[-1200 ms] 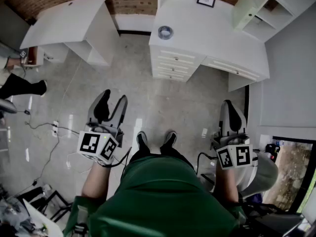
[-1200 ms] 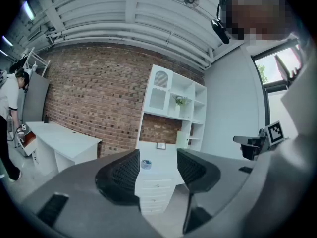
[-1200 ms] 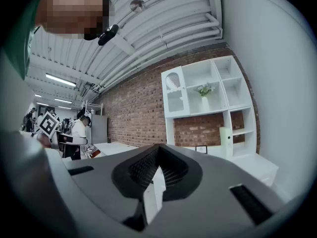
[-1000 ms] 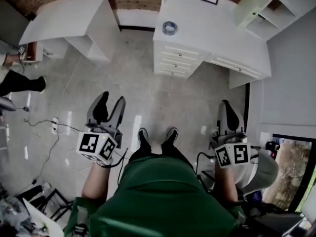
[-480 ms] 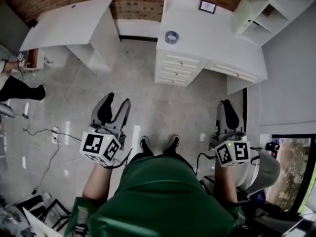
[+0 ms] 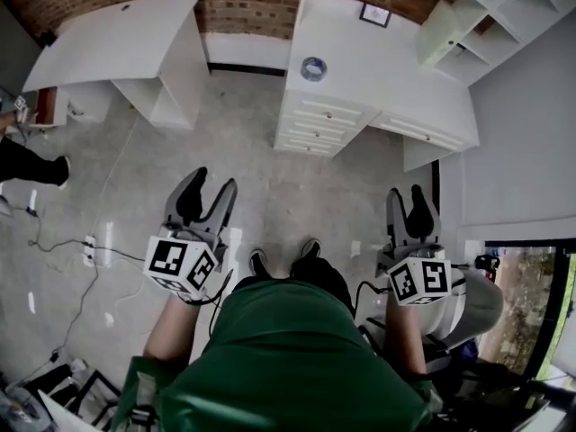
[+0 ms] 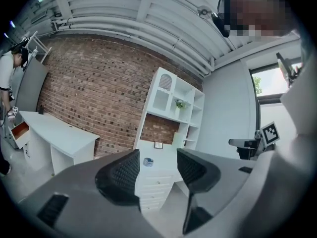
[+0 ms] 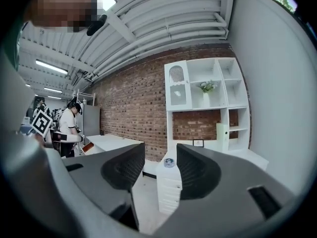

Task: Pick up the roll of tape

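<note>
Head view shows the small grey roll of tape point(image 6: 313, 68) on the white drawer desk point(image 6: 378, 66), well ahead of both tools; left gripper point(image 6: 209, 187) spread, empty; right gripper point(image 6: 407, 201) has just been opening its jaws, nothing between.

We see a white desk point(image 6: 387, 66) with drawers against the brick wall point(image 6: 247, 3), and a small frame point(image 6: 374, 13) at its back edge. A second desk point(image 6: 117, 39) stands to the left, shelves point(image 6: 477, 12) to the right. Cables point(image 6: 85, 252) trail across the floor point(image 6: 270, 169).

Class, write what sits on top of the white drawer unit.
On the drawer unit: a roll of tape near the front, a framed picture at the back. Its shut drawers hide their contents.
</note>
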A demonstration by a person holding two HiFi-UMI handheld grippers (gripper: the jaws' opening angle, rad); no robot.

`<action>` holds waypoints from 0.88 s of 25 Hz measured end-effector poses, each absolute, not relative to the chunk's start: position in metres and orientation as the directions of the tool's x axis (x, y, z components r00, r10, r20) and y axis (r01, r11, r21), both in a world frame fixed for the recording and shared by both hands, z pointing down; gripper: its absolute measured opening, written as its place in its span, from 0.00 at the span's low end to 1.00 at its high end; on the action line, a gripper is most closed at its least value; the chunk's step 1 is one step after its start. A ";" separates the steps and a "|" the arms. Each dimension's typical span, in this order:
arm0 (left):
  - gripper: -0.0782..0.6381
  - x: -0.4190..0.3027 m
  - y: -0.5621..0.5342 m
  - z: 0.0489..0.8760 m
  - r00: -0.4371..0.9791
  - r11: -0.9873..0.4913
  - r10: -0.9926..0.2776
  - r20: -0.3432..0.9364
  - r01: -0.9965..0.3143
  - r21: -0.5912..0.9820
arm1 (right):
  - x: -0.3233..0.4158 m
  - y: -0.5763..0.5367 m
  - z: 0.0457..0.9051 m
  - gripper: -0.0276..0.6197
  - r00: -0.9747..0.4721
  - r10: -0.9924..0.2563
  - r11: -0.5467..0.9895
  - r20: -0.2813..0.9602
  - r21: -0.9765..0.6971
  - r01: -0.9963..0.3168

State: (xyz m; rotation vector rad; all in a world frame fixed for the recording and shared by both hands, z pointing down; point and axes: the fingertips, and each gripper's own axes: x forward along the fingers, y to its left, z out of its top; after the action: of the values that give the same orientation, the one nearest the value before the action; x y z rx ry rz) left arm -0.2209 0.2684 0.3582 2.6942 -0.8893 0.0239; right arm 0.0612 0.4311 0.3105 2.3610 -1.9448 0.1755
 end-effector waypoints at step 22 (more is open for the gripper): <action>0.45 -0.092 0.173 0.350 0.709 -0.674 -0.683 0.174 -0.704 0.223 | 0.197 0.265 0.338 0.35 -0.054 -0.984 0.035 0.172 -0.111 -0.993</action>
State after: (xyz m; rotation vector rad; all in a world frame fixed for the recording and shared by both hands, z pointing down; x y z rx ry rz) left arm -0.0916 0.1735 0.3498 2.6445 -1.0980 0.1098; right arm 0.1971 0.2653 0.3384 2.1273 -2.2243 0.3100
